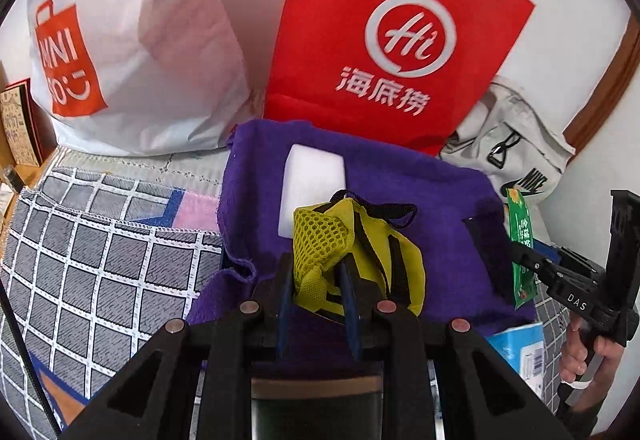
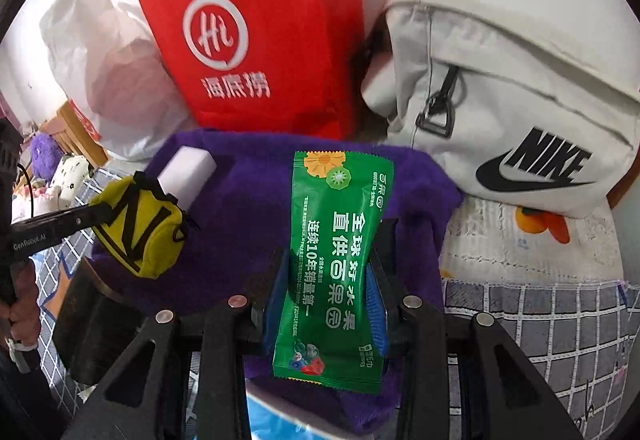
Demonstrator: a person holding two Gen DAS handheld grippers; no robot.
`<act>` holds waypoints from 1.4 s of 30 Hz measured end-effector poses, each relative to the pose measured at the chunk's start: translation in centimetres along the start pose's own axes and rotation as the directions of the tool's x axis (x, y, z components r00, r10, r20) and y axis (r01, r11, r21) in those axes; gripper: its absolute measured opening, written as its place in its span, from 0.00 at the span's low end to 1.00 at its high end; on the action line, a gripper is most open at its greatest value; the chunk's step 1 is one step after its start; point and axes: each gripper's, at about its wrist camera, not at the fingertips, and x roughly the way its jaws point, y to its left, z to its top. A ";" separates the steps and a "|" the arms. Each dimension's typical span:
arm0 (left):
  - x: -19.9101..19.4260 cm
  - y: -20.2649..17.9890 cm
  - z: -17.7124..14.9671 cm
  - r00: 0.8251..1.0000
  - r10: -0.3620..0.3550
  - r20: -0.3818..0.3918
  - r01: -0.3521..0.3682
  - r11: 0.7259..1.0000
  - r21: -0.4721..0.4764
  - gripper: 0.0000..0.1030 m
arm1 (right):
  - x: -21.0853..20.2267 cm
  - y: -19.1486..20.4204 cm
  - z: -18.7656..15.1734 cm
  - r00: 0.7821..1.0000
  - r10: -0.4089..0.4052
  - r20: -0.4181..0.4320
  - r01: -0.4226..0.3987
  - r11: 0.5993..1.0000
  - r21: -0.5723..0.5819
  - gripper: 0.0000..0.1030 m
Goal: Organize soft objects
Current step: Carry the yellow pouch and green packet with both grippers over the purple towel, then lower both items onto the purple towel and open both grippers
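Observation:
My left gripper [image 1: 318, 280] is shut on a small yellow mesh pouch with black straps [image 1: 352, 240] and holds it over a purple towel [image 1: 432, 192]. A white foam block [image 1: 312, 180] lies on the towel just beyond the pouch. My right gripper [image 2: 330, 276] is shut on a green wet-wipe packet [image 2: 336, 264], held upright over the same towel [image 2: 248, 200]. In the right wrist view the pouch [image 2: 140, 228] and the foam block [image 2: 186, 170] are at the left. In the left wrist view the packet [image 1: 522, 244] is at the right.
Behind the towel stand a red Haidilao bag [image 1: 384, 32], a white Miniso bag [image 1: 120, 48] and a white Nike bag [image 2: 520, 112]. A grey checked bedsheet [image 1: 100, 260] lies around the towel. A blue packet [image 1: 520, 352] lies under the towel's right edge.

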 end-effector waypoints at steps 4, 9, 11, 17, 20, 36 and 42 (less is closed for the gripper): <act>1.5 0.3 0.1 0.999 0.036 -0.038 -0.036 0.999 0.017 0.21 | 1.6 -0.3 -0.2 0.999 0.007 -0.047 -0.007 1.000 0.005 0.36; 2.1 0.3 0.2 0.997 0.054 -0.060 -0.052 0.998 0.038 0.21 | 3.4 -0.6 -0.6 0.995 0.018 -0.101 -0.017 1.000 0.010 0.36; 2.4 0.4 0.3 0.996 0.054 -0.067 -0.051 0.998 0.036 0.21 | 3.9 -0.6 -0.7 0.992 0.015 -0.122 -0.014 1.000 0.011 0.35; 2.7 0.4 0.5 0.996 0.052 -0.079 -0.049 0.998 0.048 0.22 | 4.7 -1.3 -0.8 0.987 0.018 -0.158 -0.013 0.999 0.034 0.36; 2.8 0.7 0.6 0.996 0.036 -0.085 -0.033 0.999 0.034 0.22 | 4.6 -1.4 -0.9 0.986 0.021 -0.163 -0.015 0.999 0.038 0.36; -1.5 -0.5 -0.5 0.998 0.014 -0.061 -0.012 0.999 0.029 0.54 | -2.2 0.1 -0.4 1.000 0.005 -0.008 -0.005 0.999 0.039 0.60; -5.7 -0.7 -2.2 1.000 0.009 -0.015 -0.009 0.999 0.040 0.55 | -7.2 3.6 -3.0 0.997 0.054 0.050 -0.055 0.998 0.015 0.60</act>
